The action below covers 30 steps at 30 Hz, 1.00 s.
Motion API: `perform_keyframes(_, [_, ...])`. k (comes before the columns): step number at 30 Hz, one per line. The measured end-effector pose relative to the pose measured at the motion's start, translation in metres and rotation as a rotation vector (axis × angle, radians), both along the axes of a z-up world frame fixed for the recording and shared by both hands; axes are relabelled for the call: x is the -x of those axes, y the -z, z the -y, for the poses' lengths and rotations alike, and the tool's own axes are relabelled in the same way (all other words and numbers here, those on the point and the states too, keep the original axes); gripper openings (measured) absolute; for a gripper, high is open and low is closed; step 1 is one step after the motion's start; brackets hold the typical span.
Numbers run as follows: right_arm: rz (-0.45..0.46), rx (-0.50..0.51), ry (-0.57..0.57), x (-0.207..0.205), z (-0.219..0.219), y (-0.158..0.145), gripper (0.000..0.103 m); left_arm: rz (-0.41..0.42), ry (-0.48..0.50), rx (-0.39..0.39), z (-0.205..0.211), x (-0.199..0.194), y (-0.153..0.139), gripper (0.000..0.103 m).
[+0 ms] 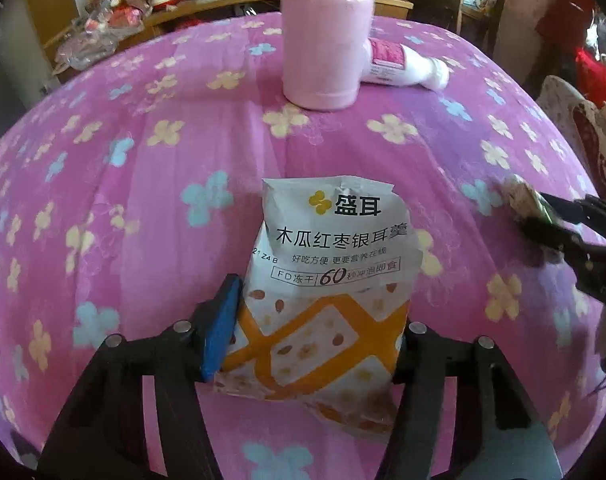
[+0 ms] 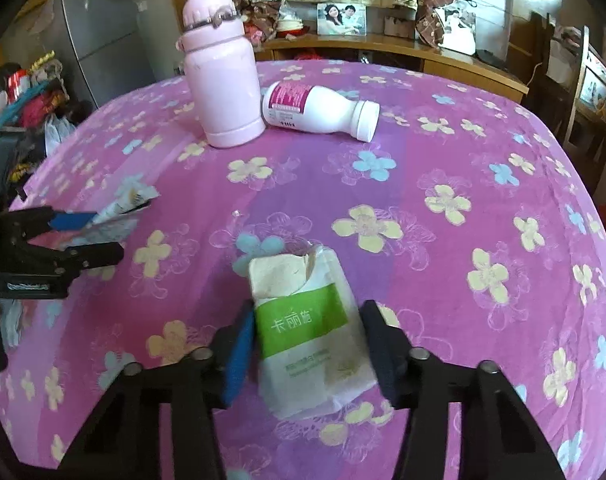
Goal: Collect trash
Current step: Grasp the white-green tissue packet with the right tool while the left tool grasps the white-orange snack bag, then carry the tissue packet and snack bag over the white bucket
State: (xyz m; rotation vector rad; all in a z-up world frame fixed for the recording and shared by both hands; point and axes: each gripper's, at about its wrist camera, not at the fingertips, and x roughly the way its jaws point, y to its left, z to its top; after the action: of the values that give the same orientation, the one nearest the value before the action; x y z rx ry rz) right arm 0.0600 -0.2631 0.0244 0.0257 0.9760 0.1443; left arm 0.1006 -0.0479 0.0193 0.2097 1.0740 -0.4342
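The left tool (image 1: 315, 340) points steeply down at the desk (image 1: 143, 184), which is covered by a pink cloth with flowers. Its two fingers stand on both sides of a white and orange food packet (image 1: 323, 280). The blue pad of the left finger (image 1: 219, 332) touches the packet's edge, and the right finger is hidden behind the other edge, so the packet seems gripped between them. In the right wrist view this tool enters from the left edge of the desk, with the packet sticking out of its tip.

In the middle of the desk, toward the far edge, a pink flask (image 2: 221, 80) stands upright. Just beside it on the right a white bottle with a magenta label (image 2: 319, 110) lies on its side, its base touching the flask.

The right tool (image 2: 309, 344) also tilts down, near the near edge of the desk. A white packet with a green band (image 2: 307, 328) is between its fingers. The left pad touches it; on the right a thin gap shows, so I cannot tell if the grip is complete.
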Motion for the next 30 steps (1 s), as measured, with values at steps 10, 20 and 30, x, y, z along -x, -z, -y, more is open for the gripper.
perform_keyframes(10, [0.011, -0.064, -0.023, 0.053, 0.0, -0.018, 0.039, 0.036, 0.016, 0.038, 0.017, 0.071, -0.016, 0.051])
perform_keyframes(20, [0.021, -0.064, 0.019, 0.112, 0.009, -0.031, 0.039, 0.085, -0.008, 0.056, 0.051, 0.131, -0.034, 0.051])
perform_keyframes(30, [0.052, -0.053, 0.103, 0.17, 0.034, -0.043, 0.039, 0.111, 0.026, 0.095, 0.1, 0.185, -0.044, 0.051])
